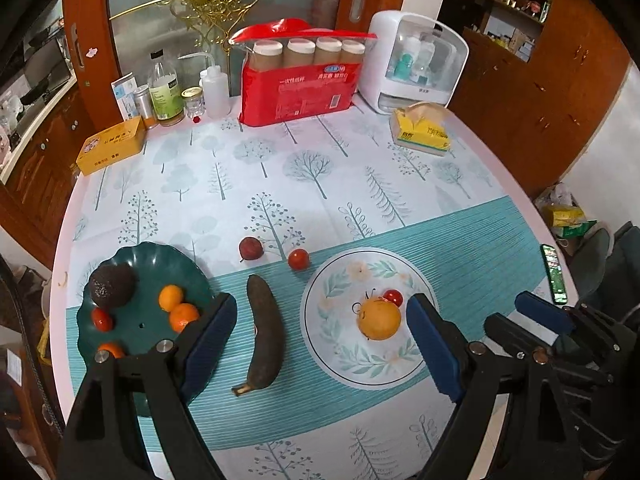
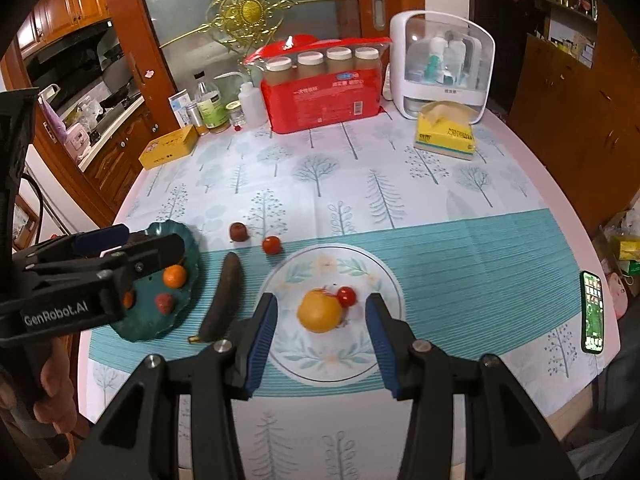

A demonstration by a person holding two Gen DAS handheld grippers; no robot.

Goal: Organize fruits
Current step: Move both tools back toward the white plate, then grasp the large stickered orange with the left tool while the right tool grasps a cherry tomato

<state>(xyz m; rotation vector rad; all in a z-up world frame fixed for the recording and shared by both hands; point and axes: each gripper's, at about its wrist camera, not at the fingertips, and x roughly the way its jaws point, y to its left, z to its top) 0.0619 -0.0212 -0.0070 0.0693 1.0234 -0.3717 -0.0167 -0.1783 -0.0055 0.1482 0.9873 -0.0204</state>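
A white floral plate (image 1: 320, 312) (image 2: 384, 276) holds a large orange (image 1: 379, 319) (image 2: 320, 311) and a small red tomato (image 1: 394, 297) (image 2: 346, 295). A dark green plate (image 1: 132, 256) (image 2: 176, 228) at the left holds an avocado (image 1: 111, 285), small oranges (image 1: 171, 297) (image 2: 175, 276) and red fruits (image 1: 102, 318) (image 2: 164, 303). A blackened banana (image 1: 264, 330) (image 2: 224, 296) lies between the plates. A dark red fruit (image 1: 251, 248) (image 2: 238, 232) and a tomato (image 1: 298, 259) (image 2: 271, 245) lie behind it. My left gripper (image 1: 320, 344) is open over the banana. My right gripper (image 2: 321, 332) is open around the large orange, above it.
At the back stand a red pack of paper cups (image 1: 298, 80) (image 2: 326, 88), bottles (image 1: 162, 88), a yellow box (image 1: 112, 146), a tissue pack (image 1: 420, 128) (image 2: 446, 132) and a white cabinet (image 1: 416, 62). A phone (image 1: 554, 274) (image 2: 592, 312) lies at the right edge.
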